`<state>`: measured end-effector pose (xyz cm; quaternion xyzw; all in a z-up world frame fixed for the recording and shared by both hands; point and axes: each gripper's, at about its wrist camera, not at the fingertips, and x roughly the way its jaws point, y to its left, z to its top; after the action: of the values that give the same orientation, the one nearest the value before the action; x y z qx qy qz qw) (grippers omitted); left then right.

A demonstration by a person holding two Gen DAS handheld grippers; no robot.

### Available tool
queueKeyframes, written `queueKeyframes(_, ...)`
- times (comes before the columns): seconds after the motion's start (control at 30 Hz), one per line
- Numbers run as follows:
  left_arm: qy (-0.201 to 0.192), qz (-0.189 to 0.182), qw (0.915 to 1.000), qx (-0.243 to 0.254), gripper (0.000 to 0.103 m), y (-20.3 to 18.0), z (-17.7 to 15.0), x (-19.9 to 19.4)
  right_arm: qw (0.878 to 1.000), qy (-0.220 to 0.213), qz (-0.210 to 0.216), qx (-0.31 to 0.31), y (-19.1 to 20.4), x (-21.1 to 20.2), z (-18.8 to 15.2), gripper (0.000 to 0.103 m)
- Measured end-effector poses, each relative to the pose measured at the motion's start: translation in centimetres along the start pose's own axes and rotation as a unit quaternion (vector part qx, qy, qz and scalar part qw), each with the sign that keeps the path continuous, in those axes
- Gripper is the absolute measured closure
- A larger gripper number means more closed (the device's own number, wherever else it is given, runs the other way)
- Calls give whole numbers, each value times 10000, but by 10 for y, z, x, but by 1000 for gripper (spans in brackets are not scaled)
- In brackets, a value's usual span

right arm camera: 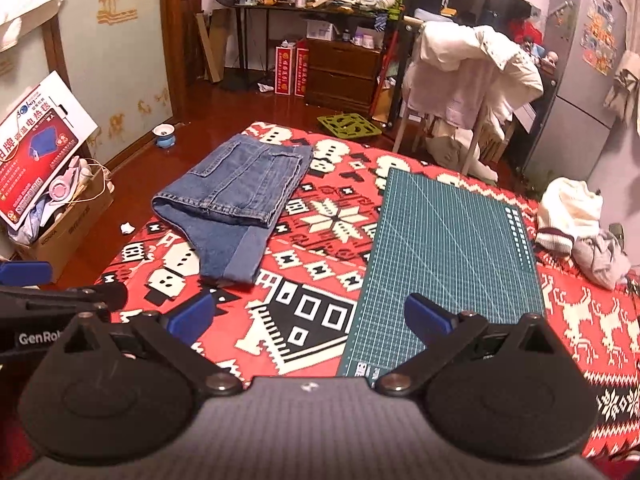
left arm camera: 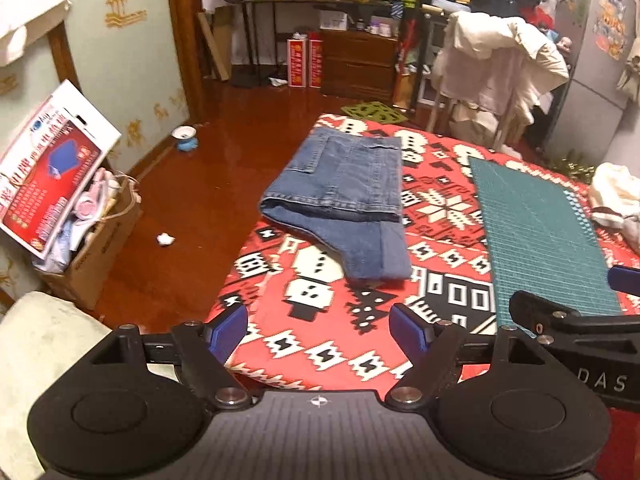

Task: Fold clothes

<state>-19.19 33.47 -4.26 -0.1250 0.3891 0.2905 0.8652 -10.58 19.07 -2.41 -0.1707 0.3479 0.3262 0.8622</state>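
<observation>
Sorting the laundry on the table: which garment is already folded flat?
The blue denim jeans, lying folded near the table's left edge. The cream and grey clothes at the right edge sit crumpled in a heap.

Dim warm indoor light — fisheye-warped edges, slight blur.

Blue denim jeans (left arm camera: pixel 344 196) lay folded into a compact stack on the red patterned blanket (left arm camera: pixel 320 344), near its far left corner. Top layers were squared up, seams and pocket panel facing up; one lower layer stuck out toward the camera as a tapered flap. Flat, untouched, left of the green cutting mat (left arm camera: pixel 536 232).
</observation>
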Motion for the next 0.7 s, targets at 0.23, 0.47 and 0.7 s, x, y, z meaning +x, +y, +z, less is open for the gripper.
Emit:
queueKeyframes(0.23, -29, 54, 10000, -12, 25, 0, -4, 0, 10000, 10, -18, 32, 0, 1, -6, 1)
queueKeyframes(0.47, -49, 84, 9999, -33, 25, 2, -6, 1, 10000, 28, -9, 9, 3, 2, -9, 1)
queueKeyframes(0.7, -61, 58, 9999, -72, 25, 3, -7, 1, 10000, 29, -8, -12, 3, 3, -8, 1)
